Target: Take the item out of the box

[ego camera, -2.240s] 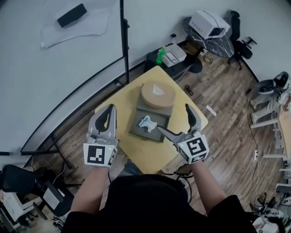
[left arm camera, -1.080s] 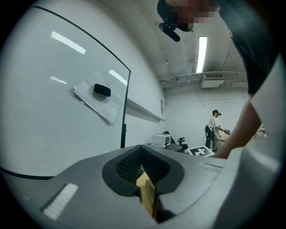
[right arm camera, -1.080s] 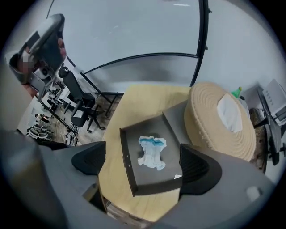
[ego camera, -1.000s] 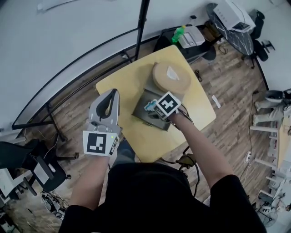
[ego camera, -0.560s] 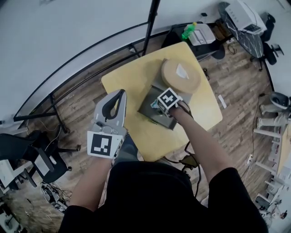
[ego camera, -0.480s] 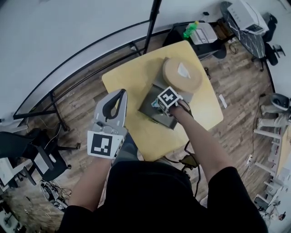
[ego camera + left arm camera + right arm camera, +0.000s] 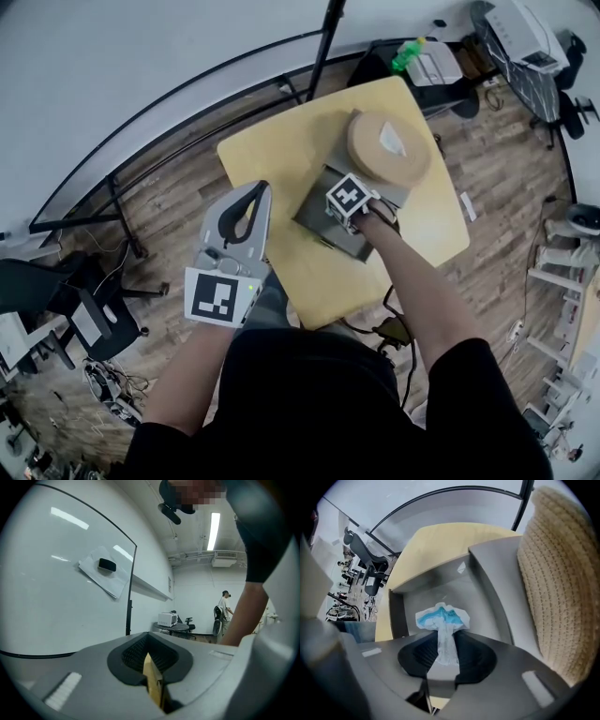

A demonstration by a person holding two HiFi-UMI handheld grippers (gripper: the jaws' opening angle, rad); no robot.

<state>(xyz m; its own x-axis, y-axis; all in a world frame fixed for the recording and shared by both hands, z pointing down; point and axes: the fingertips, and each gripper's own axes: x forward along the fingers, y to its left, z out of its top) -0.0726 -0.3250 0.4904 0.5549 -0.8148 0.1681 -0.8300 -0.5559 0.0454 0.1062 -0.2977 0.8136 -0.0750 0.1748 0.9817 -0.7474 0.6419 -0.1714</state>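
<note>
A grey open box (image 7: 319, 223) stands on the yellow table (image 7: 272, 155). Inside it lies a crumpled white and blue packet (image 7: 440, 617). My right gripper (image 7: 446, 645) reaches down into the box (image 7: 487, 588), and its jaws are closing with the packet's lower end pinched between the pads. In the head view only its marker cube (image 7: 349, 199) shows, and the cube hides the packet. My left gripper (image 7: 249, 195) hangs above the table's near left edge, away from the box. Its jaws (image 7: 151, 660) are shut with nothing in them.
A round woven lid (image 7: 387, 147) leans on the box's far side, at the right (image 7: 555, 573) in the right gripper view. A black stand pole (image 7: 328, 33) rises behind the table. A green bottle (image 7: 407, 54) and office chairs stand farther off. A person (image 7: 225, 606) stands far away.
My right gripper went down from beside the box into it, over the packet, and its cube now covers the packet. The left gripper has stayed up at the left.
</note>
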